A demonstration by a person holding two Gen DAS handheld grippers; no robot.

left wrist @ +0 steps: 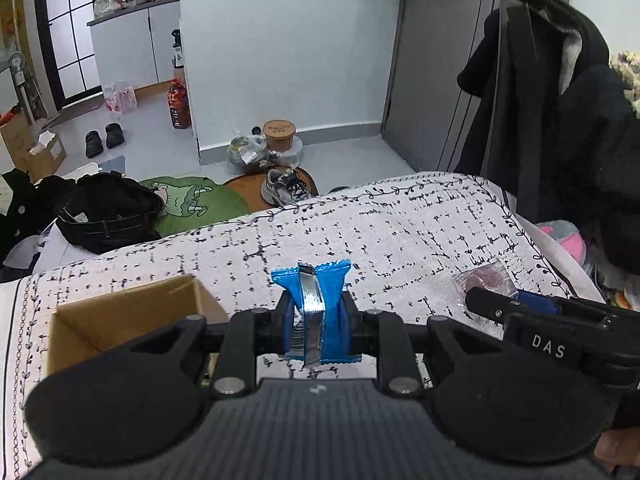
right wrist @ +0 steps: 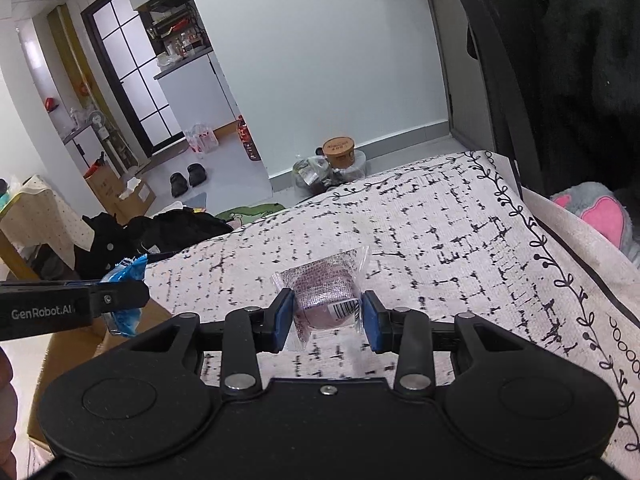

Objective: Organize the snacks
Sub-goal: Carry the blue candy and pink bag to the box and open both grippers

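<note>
My left gripper (left wrist: 314, 312) is shut on a blue foil snack packet (left wrist: 320, 300), held on edge above the patterned white cloth, just right of an open cardboard box (left wrist: 132, 320). My right gripper (right wrist: 326, 320) is open, its blue pads on either side of a clear-wrapped purple round snack (right wrist: 324, 296) that lies on the cloth; the left pad touches the wrapper. The purple snack also shows in the left wrist view (left wrist: 486, 278) with the right gripper (left wrist: 480, 300) at it. The left gripper (right wrist: 116, 300) and blue packet (right wrist: 128, 276) show at the left of the right wrist view.
The cloth-covered surface (right wrist: 440, 232) drops off at the far edge to a floor with shoes (left wrist: 286, 188), clothes (left wrist: 104, 212) and bags. Dark coats (left wrist: 560, 120) hang at the right. A pink and grey plush (right wrist: 600, 212) lies beyond the right edge.
</note>
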